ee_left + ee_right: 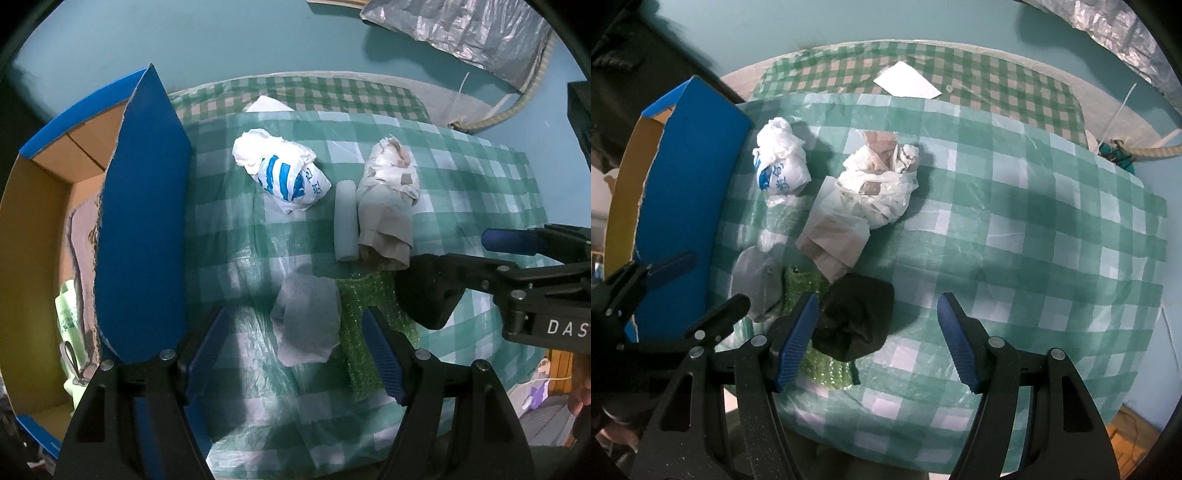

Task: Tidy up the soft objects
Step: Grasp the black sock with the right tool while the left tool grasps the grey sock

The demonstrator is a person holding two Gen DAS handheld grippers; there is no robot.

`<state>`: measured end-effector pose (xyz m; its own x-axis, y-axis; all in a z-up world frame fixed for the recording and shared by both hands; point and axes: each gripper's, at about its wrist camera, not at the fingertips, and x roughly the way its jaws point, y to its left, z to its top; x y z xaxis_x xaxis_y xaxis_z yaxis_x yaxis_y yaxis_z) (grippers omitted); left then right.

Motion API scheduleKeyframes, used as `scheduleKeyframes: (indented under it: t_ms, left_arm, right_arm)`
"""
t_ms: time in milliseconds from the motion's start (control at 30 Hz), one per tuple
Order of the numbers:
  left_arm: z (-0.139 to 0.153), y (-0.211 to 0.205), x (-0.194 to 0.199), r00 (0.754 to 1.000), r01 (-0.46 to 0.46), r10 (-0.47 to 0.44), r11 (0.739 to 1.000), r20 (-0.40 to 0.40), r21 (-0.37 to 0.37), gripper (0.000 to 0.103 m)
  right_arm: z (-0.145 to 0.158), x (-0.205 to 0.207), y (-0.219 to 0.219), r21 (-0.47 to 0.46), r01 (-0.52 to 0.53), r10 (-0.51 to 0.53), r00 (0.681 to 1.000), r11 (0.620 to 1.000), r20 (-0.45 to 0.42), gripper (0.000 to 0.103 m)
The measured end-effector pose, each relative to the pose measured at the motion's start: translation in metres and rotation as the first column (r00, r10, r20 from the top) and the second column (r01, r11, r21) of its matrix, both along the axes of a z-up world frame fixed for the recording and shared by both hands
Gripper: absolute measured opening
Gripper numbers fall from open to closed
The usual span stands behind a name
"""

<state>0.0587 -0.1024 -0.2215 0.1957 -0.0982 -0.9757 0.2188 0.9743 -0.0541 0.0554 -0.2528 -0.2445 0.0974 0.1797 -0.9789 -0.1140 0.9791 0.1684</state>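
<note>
On the green checked cloth (480, 177) lie a grey rag (306, 321), a green sparkly sponge cloth (362, 332), a black sock bundle (855, 321), a white foam roll (346, 221), a beige and white plastic bundle (389, 206) and a white bag with blue print (284, 173). My left gripper (295, 358) is open with the grey rag and part of the green cloth between its fingers. My right gripper (877, 341) is open with the black bundle between its fingers, close to the left pad (796, 339). A blue cardboard box (144, 236) stands at the left.
The box holds a light green bag (68, 317) and a grey cloth (86, 240). A white paper (907, 81) lies at the far end on a darker checked cloth (997, 85). A silver foil sheet (476, 33) hangs on the teal wall behind.
</note>
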Motion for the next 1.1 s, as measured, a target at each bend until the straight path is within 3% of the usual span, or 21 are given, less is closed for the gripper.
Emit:
scheduleKeyframes:
  t_ms: [600,800,1100]
  left_arm:
    - [-0.017,0.020,0.000,0.997,-0.007,0.006,1.000,-0.071,-0.005,0.077]
    - [-0.024,0.018,0.004,0.995,-0.011,0.009,1.000,-0.097,-0.019,0.078]
    - [-0.040,0.009,0.014,0.990,-0.038,0.034,0.999,-0.139,-0.025,0.080]
  right_arm:
    - [-0.047,-0.002,0.021,0.004,-0.057,0.057,0.994,0.998,-0.090,0.067]
    - [-0.049,-0.005,0.018,0.012,-0.074,0.075,0.994,0.997,-0.082,0.040]
    - [-0.039,-0.011,0.001,-0.021,-0.059,0.058,0.997,0.998,-0.050,0.038]
